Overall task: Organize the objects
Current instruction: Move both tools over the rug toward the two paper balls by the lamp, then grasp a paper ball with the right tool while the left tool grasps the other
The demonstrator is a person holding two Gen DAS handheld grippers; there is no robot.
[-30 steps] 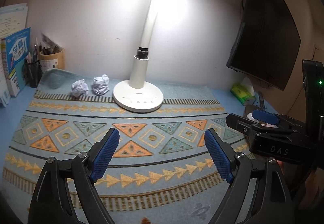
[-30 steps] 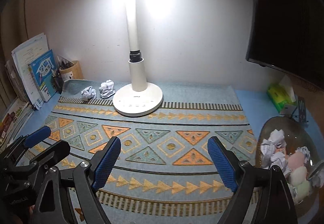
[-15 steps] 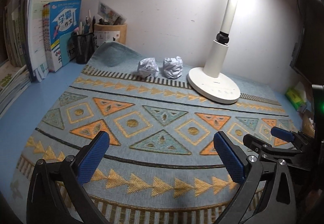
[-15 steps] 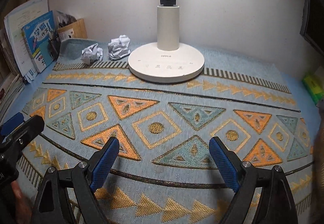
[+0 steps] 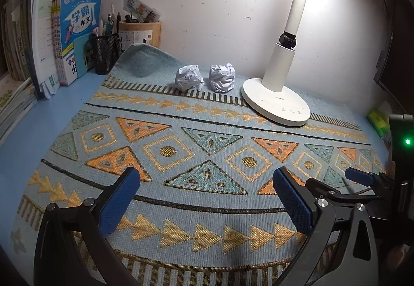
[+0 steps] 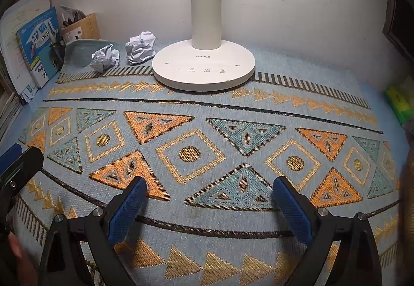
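while both grippers hover low over the near half of the patterned mat [image 5: 207, 130], neither has anything between its pads. the left gripper [image 5: 207, 204] stands spread wide and empty; the right gripper [image 6: 209, 208] has its jaws opening, with only bare weave showing in the gap.

the things to tidy look like the two crumpled paper balls at the mat's far edge, toward its far left corner. the left paper ball [image 5: 189, 77] sits just beside the right paper ball [image 5: 222, 78], apart by a thin gap, and the right one lies near the rim of the desk lamp base [image 5: 275, 102] without touching it. the mat's far left corner is curled up behind them, against the pen holders [image 5: 124, 42].

to do this reach well, i would judge it best to send one gripper forward for one ball, jaws kept wide until the pads straddle it, then close gently since crumpled paper gives. taking the left ball first with the left gripper avoids nudging the lamp. come in low and level so the lower edge does not snag the raised weave.
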